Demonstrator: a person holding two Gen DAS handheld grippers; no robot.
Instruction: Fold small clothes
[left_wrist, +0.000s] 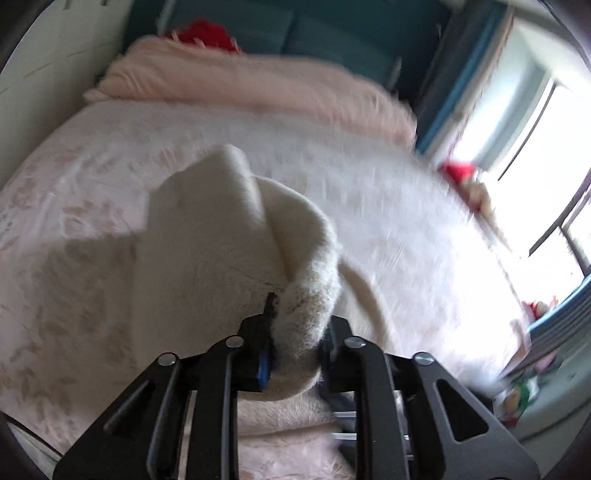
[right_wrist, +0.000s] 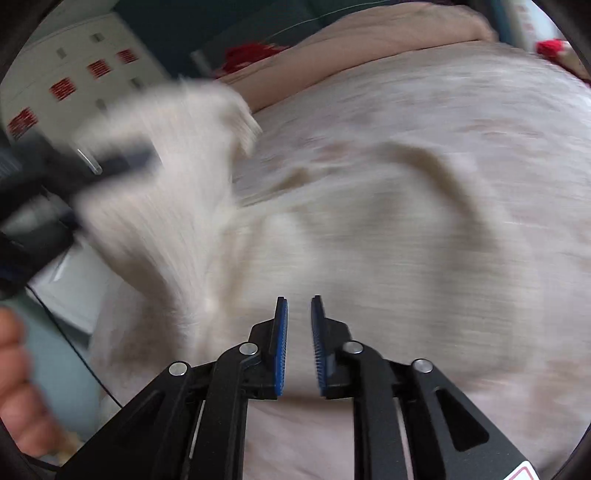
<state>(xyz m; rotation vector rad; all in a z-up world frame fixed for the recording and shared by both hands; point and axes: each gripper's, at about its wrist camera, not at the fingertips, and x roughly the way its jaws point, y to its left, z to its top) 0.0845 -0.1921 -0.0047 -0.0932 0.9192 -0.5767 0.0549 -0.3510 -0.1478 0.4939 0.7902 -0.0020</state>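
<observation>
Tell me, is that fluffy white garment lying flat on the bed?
No. The garment is lifted and bunched, clamped in the left gripper above the bed. The right gripper is open, holding nothing.

Left gripper (left_wrist: 295, 332) clamped on a bunched fold of a cream fleece garment (left_wrist: 229, 236), jaws pressed into the thick pile from both sides. Garment draped up and away from the jaws, peaked above a pale floral bed cover (left_wrist: 74, 206). Beyond, a pink blanket (left_wrist: 258, 85) across the bed, something red (left_wrist: 201, 33) behind it, bright window (left_wrist: 532, 122) at right.
</observation>
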